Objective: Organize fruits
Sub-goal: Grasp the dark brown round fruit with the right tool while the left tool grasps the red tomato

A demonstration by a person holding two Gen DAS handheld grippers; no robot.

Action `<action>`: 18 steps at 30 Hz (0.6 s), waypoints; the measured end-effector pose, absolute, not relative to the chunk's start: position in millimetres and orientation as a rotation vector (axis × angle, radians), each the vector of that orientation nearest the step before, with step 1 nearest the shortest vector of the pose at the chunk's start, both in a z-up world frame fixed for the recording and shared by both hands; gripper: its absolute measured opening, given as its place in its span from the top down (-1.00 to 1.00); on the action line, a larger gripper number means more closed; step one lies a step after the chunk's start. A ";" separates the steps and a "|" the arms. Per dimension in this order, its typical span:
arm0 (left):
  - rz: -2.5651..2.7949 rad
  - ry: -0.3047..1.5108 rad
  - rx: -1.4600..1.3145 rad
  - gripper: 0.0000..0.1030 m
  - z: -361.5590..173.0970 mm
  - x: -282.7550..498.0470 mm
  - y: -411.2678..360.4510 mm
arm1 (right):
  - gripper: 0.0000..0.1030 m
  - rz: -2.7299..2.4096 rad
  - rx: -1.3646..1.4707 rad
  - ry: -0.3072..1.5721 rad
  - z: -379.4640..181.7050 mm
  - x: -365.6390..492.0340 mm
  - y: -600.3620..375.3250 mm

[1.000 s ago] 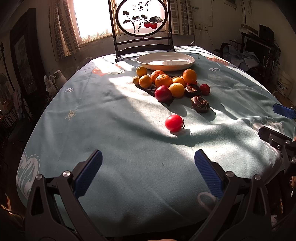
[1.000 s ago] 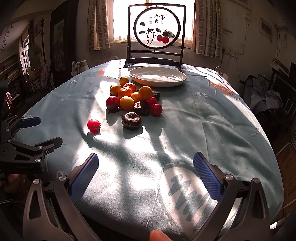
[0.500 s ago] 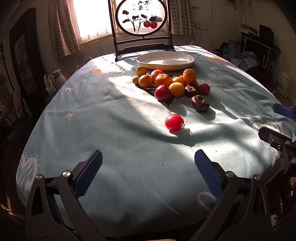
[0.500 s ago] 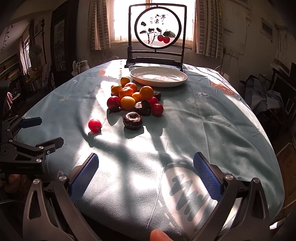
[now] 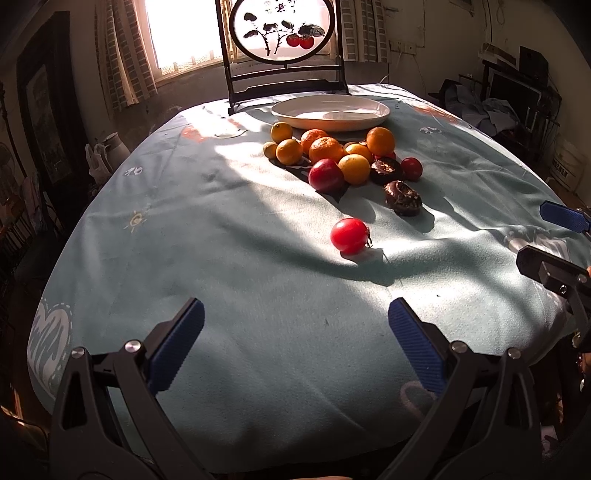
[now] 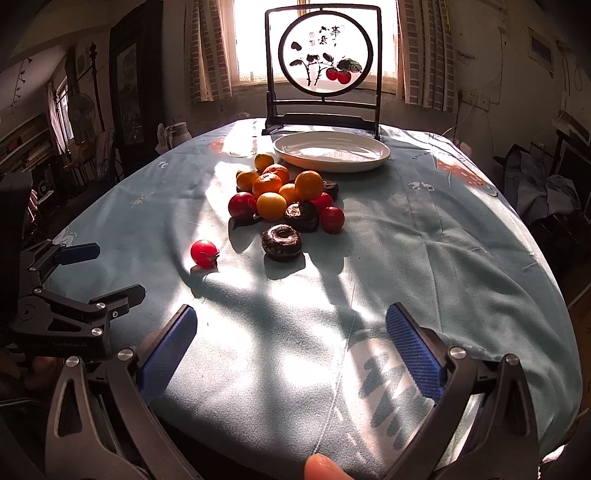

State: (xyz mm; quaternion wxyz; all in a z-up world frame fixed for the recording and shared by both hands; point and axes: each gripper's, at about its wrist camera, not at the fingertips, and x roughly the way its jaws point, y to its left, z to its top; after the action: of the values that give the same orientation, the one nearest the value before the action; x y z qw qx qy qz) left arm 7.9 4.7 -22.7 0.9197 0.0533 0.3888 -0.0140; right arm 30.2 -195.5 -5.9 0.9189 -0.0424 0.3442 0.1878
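A pile of fruit [image 5: 325,149] [image 6: 273,184], oranges, yellow citrus, red and dark ones, lies mid-table in front of an empty white plate [image 5: 330,110] [image 6: 331,150]. A lone red tomato [image 5: 349,235] [image 6: 204,253] lies nearer me, and a dark fruit [image 5: 403,197] [image 6: 282,242] sits beside the pile. My left gripper [image 5: 293,341] is open and empty over the near table edge; it also shows in the right wrist view [image 6: 107,271]. My right gripper [image 6: 291,349] is open and empty, and shows at the right edge of the left wrist view [image 5: 550,236].
The table has a light blue cloth [image 5: 221,221]. A framed round painting on a dark stand [image 5: 282,33] [image 6: 325,62] stands behind the plate. Cluttered furniture [image 6: 546,184] lies to the right, and shelves and a jug [image 6: 177,133] to the left.
Both grippers have edged slightly forward toward the fruit; both stay open and nothing on the table has moved.
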 end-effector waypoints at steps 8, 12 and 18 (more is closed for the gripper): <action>-0.015 0.839 0.058 -0.96 -34.6 18.7 24.0 | -0.53 0.448 -0.077 0.771 -13.3 82.9 -173.6; -0.036 0.840 0.041 -0.96 -37.3 21.8 32.1 | -0.33 0.476 -0.075 0.853 -25.4 115.1 -160.7; -0.099 0.812 0.041 -0.94 -33.1 30.9 37.8 | -0.27 0.490 -0.107 0.919 -39.6 149.6 -146.2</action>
State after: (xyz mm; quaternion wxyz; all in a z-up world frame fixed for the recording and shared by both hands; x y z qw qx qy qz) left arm 30.9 37.8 -33.1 0.9173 0.0200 0.3948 -0.0479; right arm 149.6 -146.2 -39.6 0.8660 -0.0512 0.4390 0.2340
